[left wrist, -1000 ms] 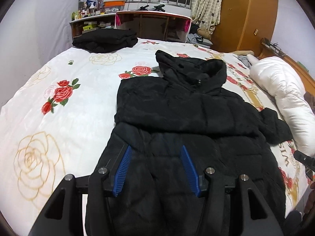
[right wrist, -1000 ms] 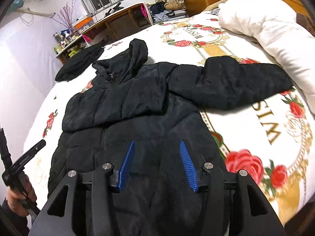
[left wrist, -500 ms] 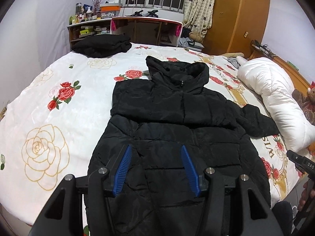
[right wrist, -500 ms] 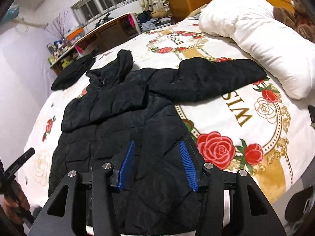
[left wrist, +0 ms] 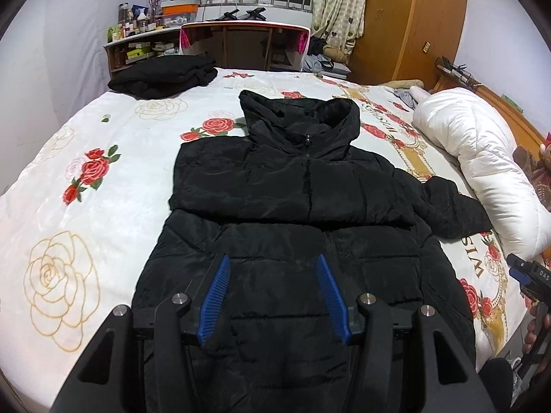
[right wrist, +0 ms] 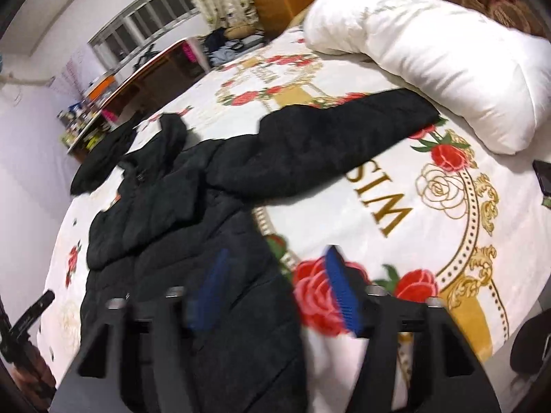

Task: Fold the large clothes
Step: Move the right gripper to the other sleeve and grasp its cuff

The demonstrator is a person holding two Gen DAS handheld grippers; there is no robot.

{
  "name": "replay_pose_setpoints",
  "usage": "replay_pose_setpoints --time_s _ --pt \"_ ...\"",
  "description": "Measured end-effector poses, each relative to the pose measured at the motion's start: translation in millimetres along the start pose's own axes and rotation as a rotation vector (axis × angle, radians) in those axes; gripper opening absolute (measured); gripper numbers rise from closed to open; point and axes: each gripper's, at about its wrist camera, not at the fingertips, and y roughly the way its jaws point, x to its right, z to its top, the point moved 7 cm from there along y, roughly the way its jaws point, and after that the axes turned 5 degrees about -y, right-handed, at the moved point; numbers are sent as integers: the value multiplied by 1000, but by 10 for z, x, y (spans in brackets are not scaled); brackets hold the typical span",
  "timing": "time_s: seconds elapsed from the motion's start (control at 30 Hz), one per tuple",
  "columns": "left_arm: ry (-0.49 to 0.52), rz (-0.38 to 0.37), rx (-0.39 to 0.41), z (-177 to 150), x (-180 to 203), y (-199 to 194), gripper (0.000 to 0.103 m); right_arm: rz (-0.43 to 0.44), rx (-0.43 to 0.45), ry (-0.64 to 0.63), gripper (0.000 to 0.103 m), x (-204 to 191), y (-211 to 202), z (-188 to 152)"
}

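A black hooded puffer jacket [left wrist: 296,206] lies front up on the flowered bed, hood toward the far side. One sleeve is folded across its chest; the other sleeve [right wrist: 327,141] lies stretched out to the right. My left gripper [left wrist: 273,275] is open and empty above the jacket's lower part. My right gripper [right wrist: 275,275] is open and empty over the jacket's right hem and the bedsheet; its view is blurred. The jacket also shows in the right wrist view [right wrist: 165,206].
A folded black garment [left wrist: 165,75] lies at the bed's far left corner. A white duvet [left wrist: 482,158] lies along the right side. A desk [left wrist: 241,41] and a wooden wardrobe [left wrist: 406,20] stand beyond the bed. A dark phone [right wrist: 544,175] lies at the right edge.
Both grippers have pulled back and up from the jacket, so more of the bed shows. The right gripper has swung to the right, toward the outstretched sleeve. Both stay open.
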Motion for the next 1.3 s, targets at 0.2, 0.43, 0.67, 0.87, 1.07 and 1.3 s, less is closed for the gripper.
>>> replay_pose_setpoints --time_s 0.2,0.43,0.67,0.87,1.07,1.3 --pt "27 6 -10 177 156 319 55 -41 -16 85 71 532 386 242" --pt "30 24 -28 344 215 731 55 -86 -16 183 71 1200 956 619" --pt "26 51 -55 391 186 1100 55 -121 -21 269 71 1691 1480 872" --pt "9 64 -88 313 113 1377 55 -147 34 293 72 1873 1651 1172" --pt "-13 61 -108 248 34 1464 55 -196 52 358 69 2025 1755 1331" --pt "-27 66 -85 279 -136 1300 55 -261 48 327 12 1886 1501 1412"
